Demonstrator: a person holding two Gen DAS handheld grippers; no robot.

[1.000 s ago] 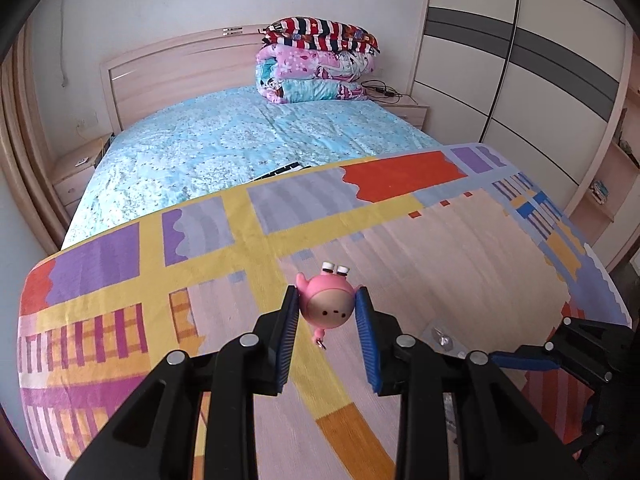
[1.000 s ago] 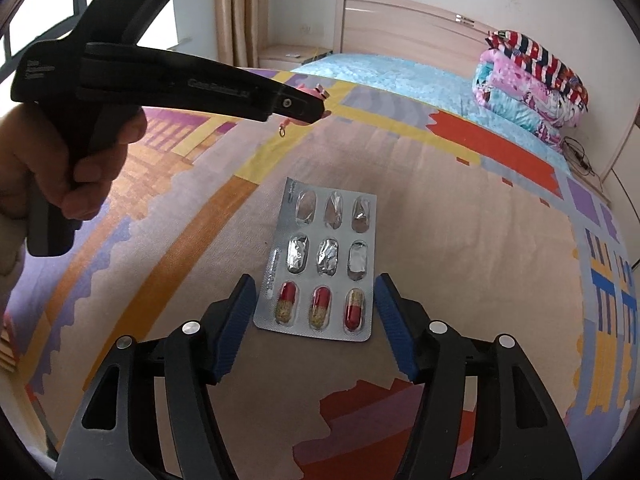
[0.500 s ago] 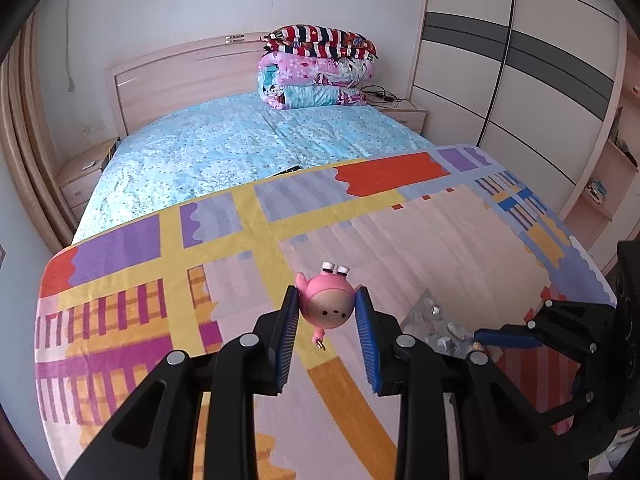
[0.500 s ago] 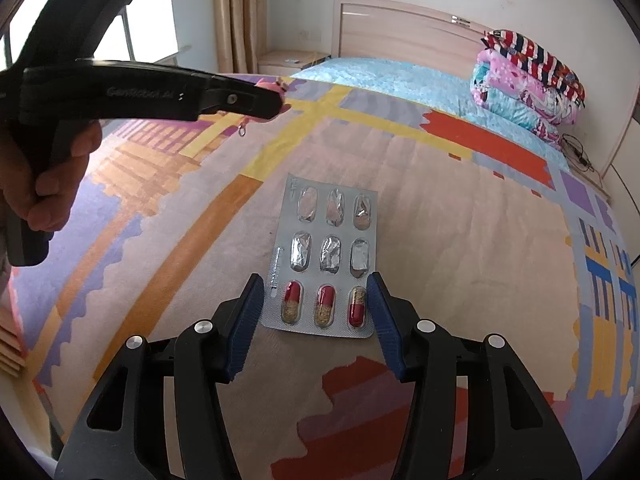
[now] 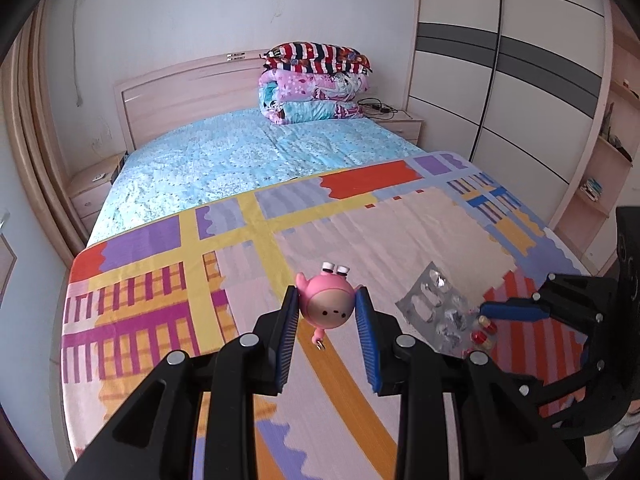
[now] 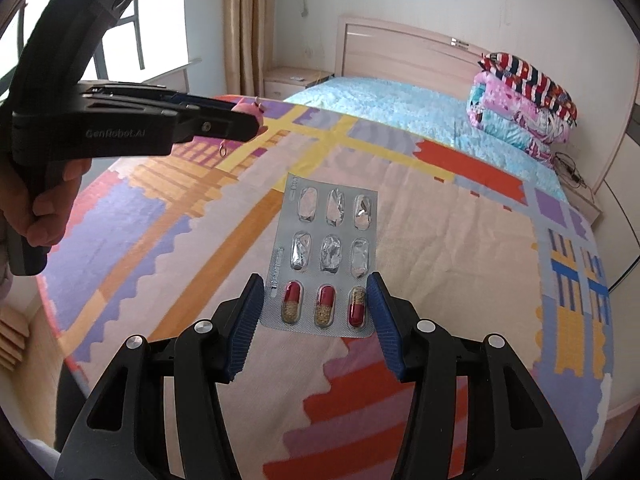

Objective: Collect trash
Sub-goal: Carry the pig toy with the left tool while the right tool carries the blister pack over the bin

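Presently the right gripper has its blue ribbed pads closed on the two long edges of a silver foil blister pack with three red-and-tan capsules left in its near row and six burst pockets beyond; the pack appears lifted and tilted above the colourful patchwork blanket, though whether its far end is fully clear of the cloth I cannot tell. The left gripper is closed on a small pink round-headed toy figure with a little metal ring dangling beneath it, held well above the same blanket. By my judgement the picking-up step is done for both pieces, and what remains is to carry them to wherever rubbish goes; no bin shows in either view, so the next move calls for turning away from the bed to find one while keeping the thin pack from slipping between the pads. The right wrist view shows the pack's face, the capsules, and the person's hand on the left tool's handle; the left wrist view instead shows the toy's face, plus the folded quilts and wardrobe doors behind.
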